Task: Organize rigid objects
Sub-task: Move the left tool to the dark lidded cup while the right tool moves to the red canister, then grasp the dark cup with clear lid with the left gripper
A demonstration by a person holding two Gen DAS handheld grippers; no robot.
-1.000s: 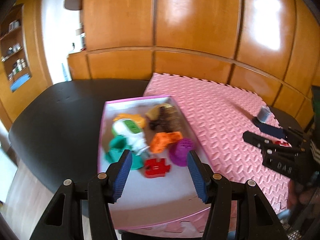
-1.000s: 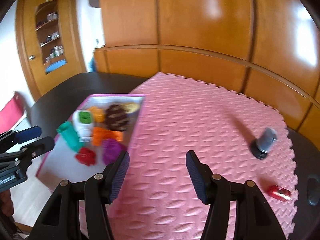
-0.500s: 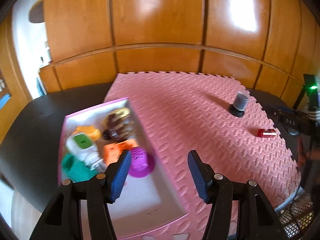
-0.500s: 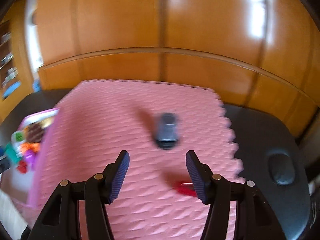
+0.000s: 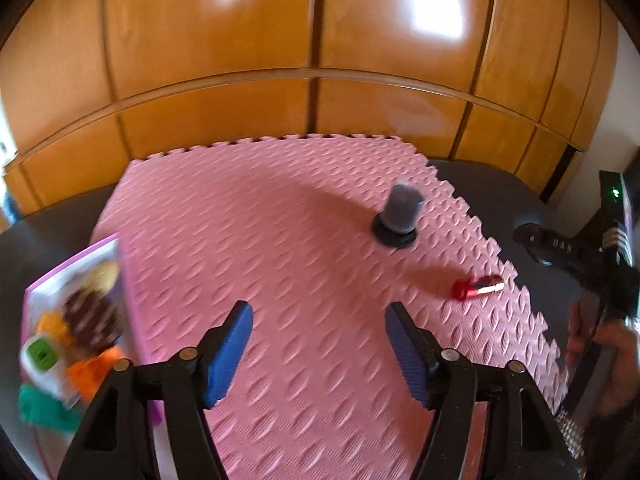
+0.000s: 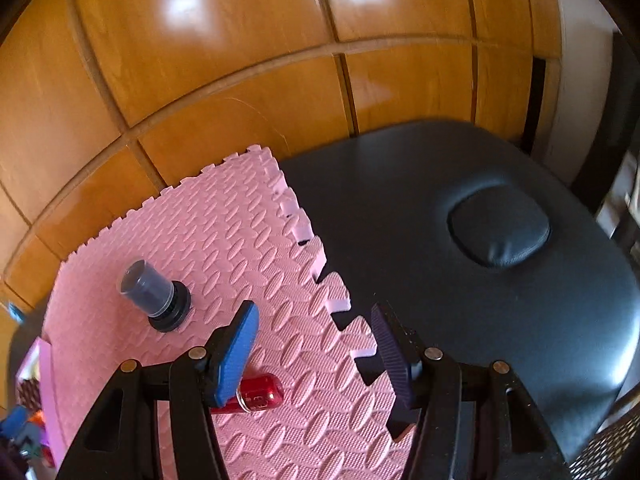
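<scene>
step: reaching for loose items on mat point(image 5: 304, 240) | my left tool point(image 5: 318, 350) just widened, empty; right tool point(image 6: 316, 356) part-open, empty | next: straddle red tube point(image 6: 256, 398) beside jar point(image 6: 154, 294)

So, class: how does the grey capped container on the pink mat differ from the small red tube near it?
The grey container stands on its black base; the red tube lies on its side. The container is dull, dark and bulkier; the tube is shiny, bright red and slimmer. Both rest loose on the pink mat, outside the box.

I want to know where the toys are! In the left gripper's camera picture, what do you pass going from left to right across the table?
Pink box of toys → dark cylinder standing on its cap → small red tube lying down → right gripper.
</scene>
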